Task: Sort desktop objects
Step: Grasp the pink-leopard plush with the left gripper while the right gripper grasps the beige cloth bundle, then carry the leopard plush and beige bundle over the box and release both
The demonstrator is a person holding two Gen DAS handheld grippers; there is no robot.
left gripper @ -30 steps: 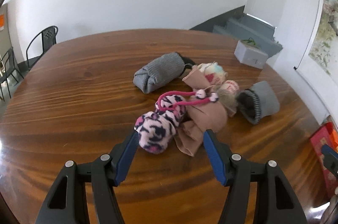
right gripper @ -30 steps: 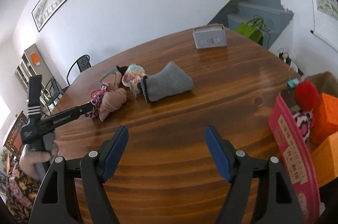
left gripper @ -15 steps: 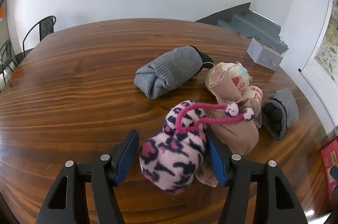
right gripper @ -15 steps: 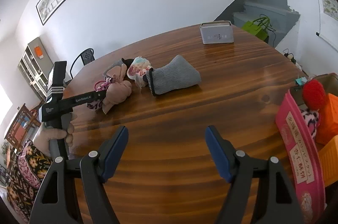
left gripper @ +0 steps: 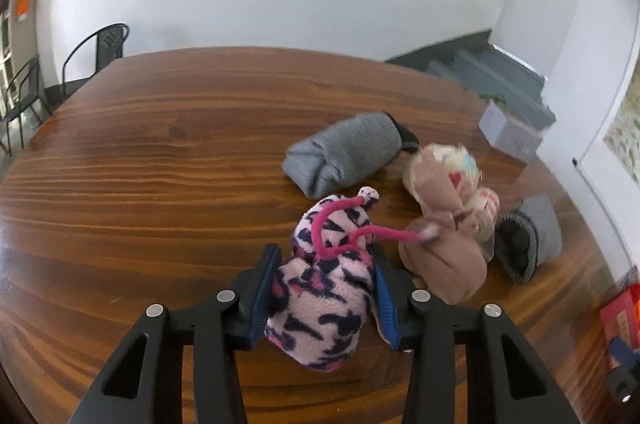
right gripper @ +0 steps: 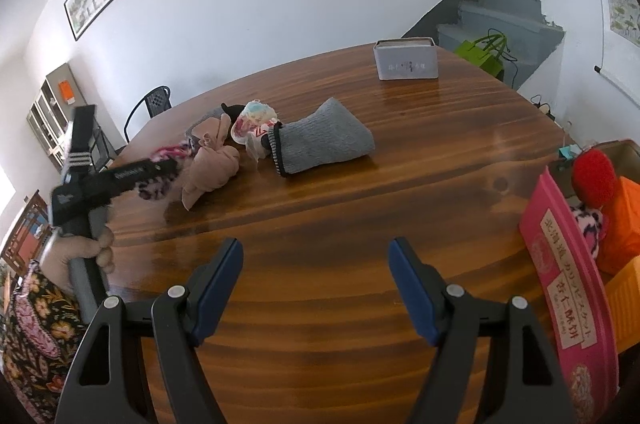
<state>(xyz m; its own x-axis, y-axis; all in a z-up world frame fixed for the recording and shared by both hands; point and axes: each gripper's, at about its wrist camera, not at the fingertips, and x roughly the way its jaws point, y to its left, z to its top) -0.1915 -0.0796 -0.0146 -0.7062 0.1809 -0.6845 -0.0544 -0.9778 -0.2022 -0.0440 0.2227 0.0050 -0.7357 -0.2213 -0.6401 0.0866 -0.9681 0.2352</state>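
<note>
From the left wrist view we see our left gripper clamped on the pink leopard-print fleece bundle: its jaws have just been closing, and the blue pads now press into both sides of the fleece low over the wooden table. A pink cord loops off the bundle toward the tan sock bundle just beside it on the right. Behind these lie a rolled grey sock, a pale multicoloured bundle and, farther right, a second grey sock with a dark cuff. From the right wrist view our right gripper hangs with its jaws wide apart and nothing between them, over bare table. The sock pile sits well ahead, with the left hand gripping its tool at the left edge. A grey box stands near the far rim, and a pink box holding a red pompom sits at the right.
</note>
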